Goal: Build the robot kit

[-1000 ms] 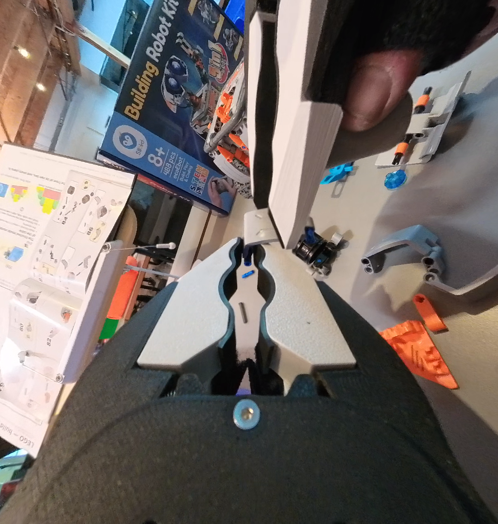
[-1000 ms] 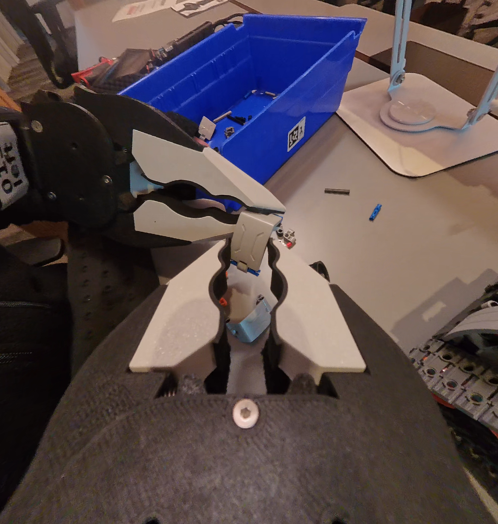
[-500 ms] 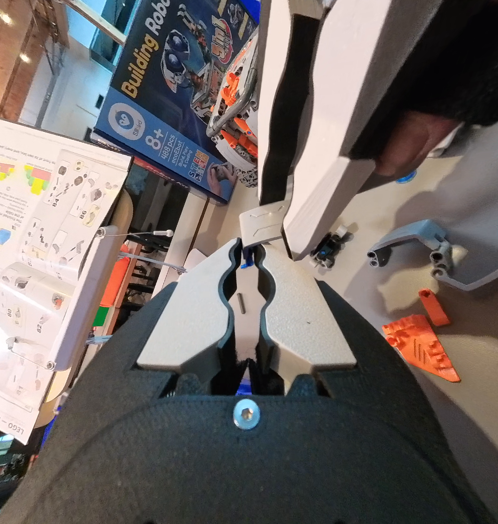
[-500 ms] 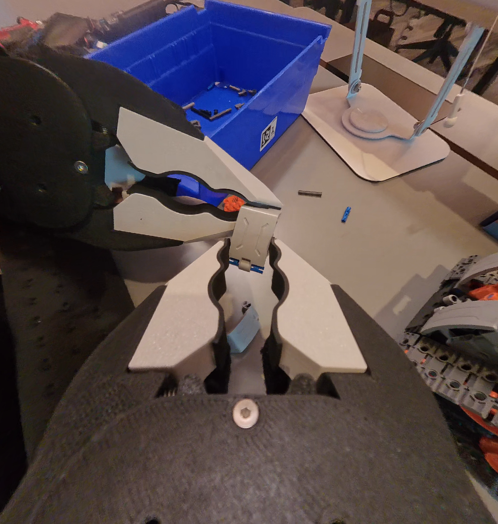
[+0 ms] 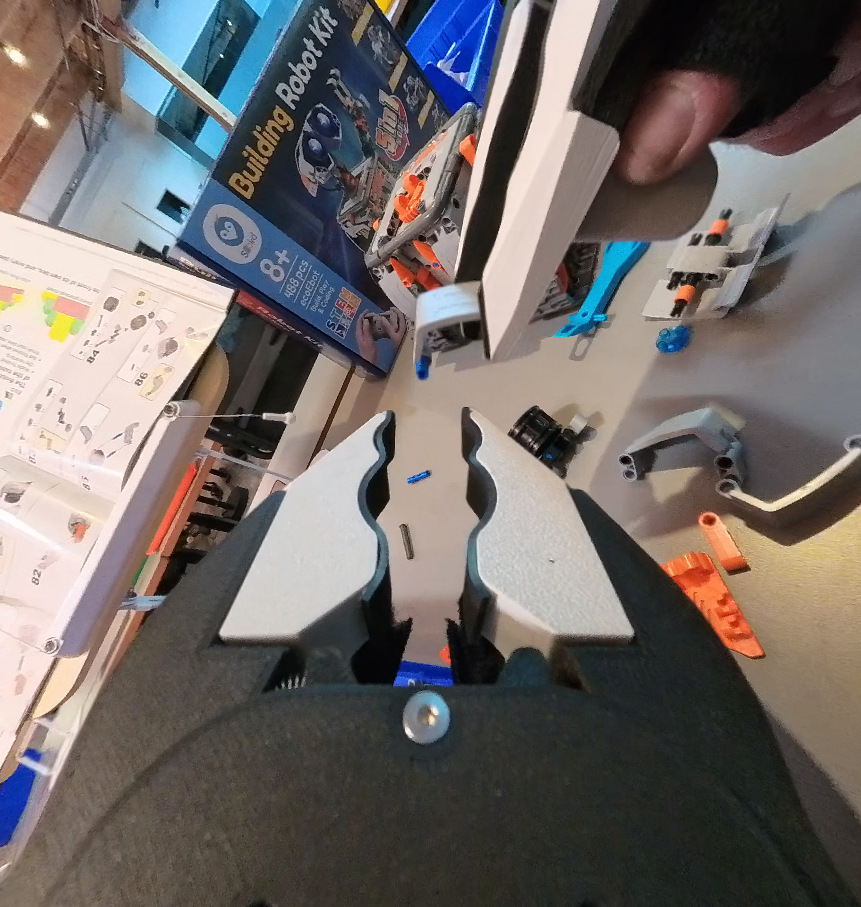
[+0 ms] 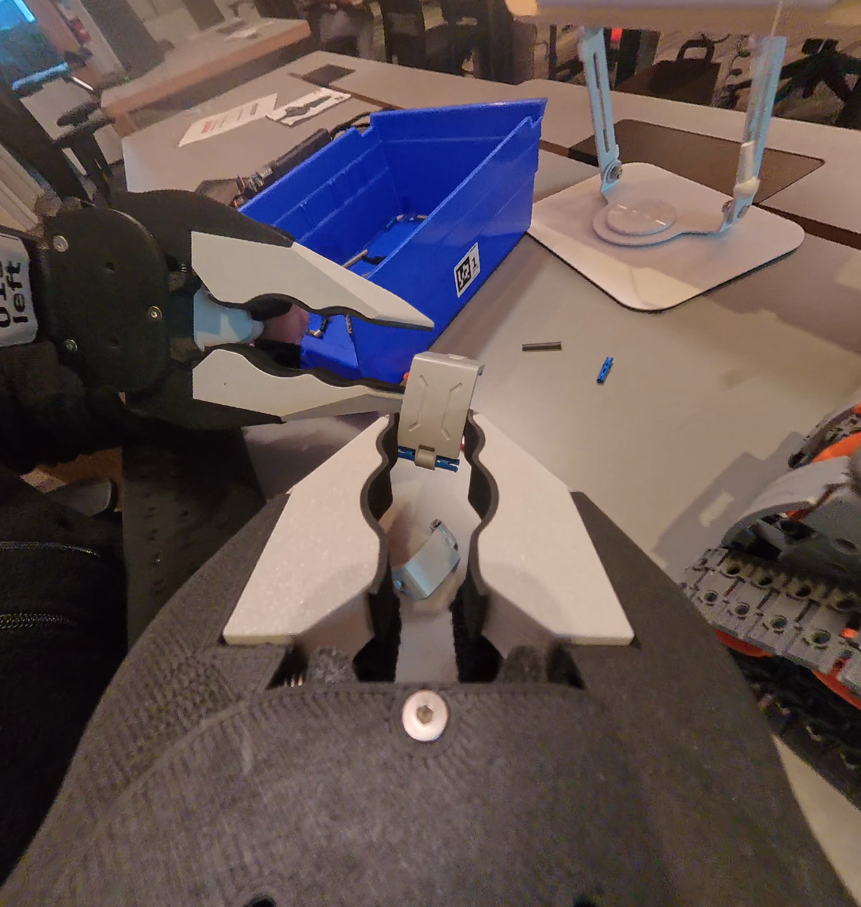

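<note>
My right gripper (image 6: 428,424) is shut on a small grey panel piece (image 6: 438,400) with a blue pin across its lower end, held above the table. In the left wrist view the same piece (image 5: 443,314) sticks out of the right gripper (image 5: 482,319), with a blue pin (image 5: 422,367) hanging from it. My left gripper (image 5: 428,417) is open and empty, a short way from the piece. In the right wrist view the left gripper (image 6: 413,356) has its jaws apart, the lower tip close beside the piece. A small blue pin (image 5: 418,476) and a black axle (image 5: 406,540) lie on the table between the left fingers.
A blue bin (image 6: 418,196) with small parts stands behind. A tracked robot model (image 6: 786,589) is at the right. A kit box (image 5: 310,196), instruction booklet (image 5: 75,368), black wheel (image 5: 541,432), grey curved panel (image 5: 683,441) and orange pieces (image 5: 713,603) lie around. A stand base (image 6: 664,235) sits at the back. Left and right tips are no more than a few centimetres apart. From either gripper's tips it is about 20 cm to the black axle (image 5: 406,540). My right wrist view (image 6: 545,345) looks at it from another angle.
My left gripper has opened and let go of the grey panel piece, and drawn back from it. The right gripper keeps hold of the piece.
</note>
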### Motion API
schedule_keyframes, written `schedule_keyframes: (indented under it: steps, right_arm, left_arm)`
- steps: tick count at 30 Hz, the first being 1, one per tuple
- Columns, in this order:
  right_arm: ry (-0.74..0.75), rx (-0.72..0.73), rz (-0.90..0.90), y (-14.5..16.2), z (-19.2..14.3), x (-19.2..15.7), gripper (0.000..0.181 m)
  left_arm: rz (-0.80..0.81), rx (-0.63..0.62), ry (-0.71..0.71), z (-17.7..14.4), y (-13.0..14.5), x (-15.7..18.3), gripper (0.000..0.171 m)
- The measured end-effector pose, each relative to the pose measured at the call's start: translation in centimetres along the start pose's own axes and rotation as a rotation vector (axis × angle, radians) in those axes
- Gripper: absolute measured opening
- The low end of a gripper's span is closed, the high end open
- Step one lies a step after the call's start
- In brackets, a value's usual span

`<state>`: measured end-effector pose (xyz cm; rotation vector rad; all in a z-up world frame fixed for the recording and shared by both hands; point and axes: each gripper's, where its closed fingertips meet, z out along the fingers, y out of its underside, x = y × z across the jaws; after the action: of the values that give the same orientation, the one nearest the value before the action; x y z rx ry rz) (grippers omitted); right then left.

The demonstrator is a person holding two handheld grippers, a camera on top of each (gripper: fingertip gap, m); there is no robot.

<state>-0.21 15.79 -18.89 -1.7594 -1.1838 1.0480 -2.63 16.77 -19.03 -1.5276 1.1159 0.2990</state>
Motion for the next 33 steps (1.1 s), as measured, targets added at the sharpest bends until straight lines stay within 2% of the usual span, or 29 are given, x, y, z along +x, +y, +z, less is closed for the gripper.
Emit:
schedule_keyframes:
  steps: [13, 24, 33]
  right_arm:
    - [-0.020, 0.054, 0.083, 0.0, -1.6, 1.9, 0.024]
    - [-0.005, 0.059, 0.159, 1.2, -3.6, 2.5, 0.025]
    - [-0.293, 0.271, 0.466, 0.6, -5.5, 1.8, 0.024]
  left_arm:
    - [-0.070, -0.019, 0.082, 0.2, 1.0, 0.6, 0.030]
    - [-0.124, -0.037, 0.167, 0.3, 1.9, 0.8, 0.032]
    - [-0.112, -0.047, 0.216, 0.3, 1.9, 1.8, 0.031]
